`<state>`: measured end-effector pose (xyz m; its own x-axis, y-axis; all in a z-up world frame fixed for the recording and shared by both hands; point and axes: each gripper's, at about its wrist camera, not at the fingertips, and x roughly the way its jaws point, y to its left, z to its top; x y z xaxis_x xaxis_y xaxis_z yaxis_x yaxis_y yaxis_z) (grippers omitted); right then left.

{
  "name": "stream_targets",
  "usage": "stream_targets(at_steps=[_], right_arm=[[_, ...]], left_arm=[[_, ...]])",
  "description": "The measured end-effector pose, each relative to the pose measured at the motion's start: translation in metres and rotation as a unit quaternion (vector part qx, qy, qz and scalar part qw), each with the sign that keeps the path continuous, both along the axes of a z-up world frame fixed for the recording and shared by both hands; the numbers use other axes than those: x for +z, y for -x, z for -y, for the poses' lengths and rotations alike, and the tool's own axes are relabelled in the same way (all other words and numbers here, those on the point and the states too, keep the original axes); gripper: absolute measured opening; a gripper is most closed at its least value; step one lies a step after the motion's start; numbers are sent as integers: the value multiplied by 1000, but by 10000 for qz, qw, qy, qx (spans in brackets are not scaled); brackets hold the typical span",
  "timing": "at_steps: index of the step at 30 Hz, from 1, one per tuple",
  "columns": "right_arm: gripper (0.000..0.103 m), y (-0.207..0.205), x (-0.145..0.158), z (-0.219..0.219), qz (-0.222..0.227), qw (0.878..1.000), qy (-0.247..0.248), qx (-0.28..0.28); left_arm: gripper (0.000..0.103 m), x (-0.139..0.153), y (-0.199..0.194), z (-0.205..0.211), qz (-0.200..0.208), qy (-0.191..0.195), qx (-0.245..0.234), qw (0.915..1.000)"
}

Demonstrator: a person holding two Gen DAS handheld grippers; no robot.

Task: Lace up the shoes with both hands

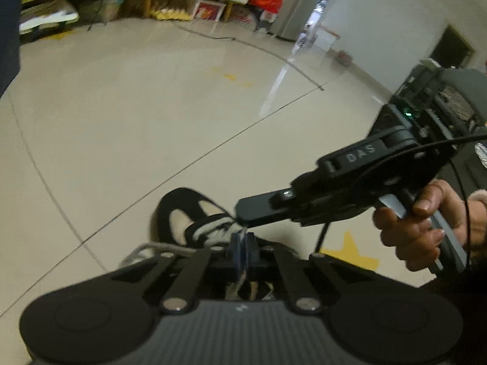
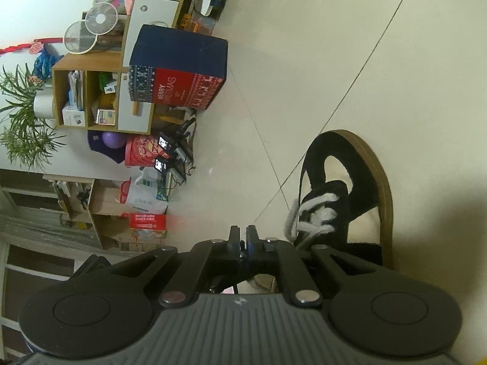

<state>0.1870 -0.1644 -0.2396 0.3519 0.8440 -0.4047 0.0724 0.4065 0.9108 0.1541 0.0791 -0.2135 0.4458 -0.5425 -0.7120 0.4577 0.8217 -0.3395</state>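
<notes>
A black suede shoe (image 1: 178, 210) (image 2: 362, 182) with cream panels and a tan sole lies on the tiled floor. Grey-white laces (image 1: 213, 228) (image 2: 313, 213) cross its tongue. My left gripper (image 1: 242, 248) sits just behind the laced part, shut with a pale lace strand running between its blue pads. My right gripper (image 2: 242, 237) (image 1: 240, 217) comes in from the right of the left wrist view, its tip touching the laces right above the left gripper. Its fingers stand almost together with only a thin slit, and I see no lace in it. A person's hand (image 1: 420, 228) holds its handle.
A yellow star mark (image 1: 350, 249) is on the floor beside the shoe. A dark cable (image 1: 258, 48) crosses the tiles farther off. A Christmas-print box (image 2: 182, 70), wooden shelves (image 2: 91, 97) and bags line the wall. Open floor surrounds the shoe.
</notes>
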Motion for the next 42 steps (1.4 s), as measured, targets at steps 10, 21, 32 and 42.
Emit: stream_targets(at_steps=[10,21,32,42], right_arm=[[44,6,8,24,466,9960,667,-379],[45,26,51,19,1281,9699,2054,262],[47,46,114,6,2159,9342,2766,651],[47,47,117,-12,2384,9040,3318,1262]], left_arm=[[3,67,3,-23,93,-1873,-355,9816],[3,174,2,-40,701,-3587,-731,9279],[3,246,34,-32,1056,-4359,-902,8892],[3,225,30,-24,1103,-4296,-1107,8894]])
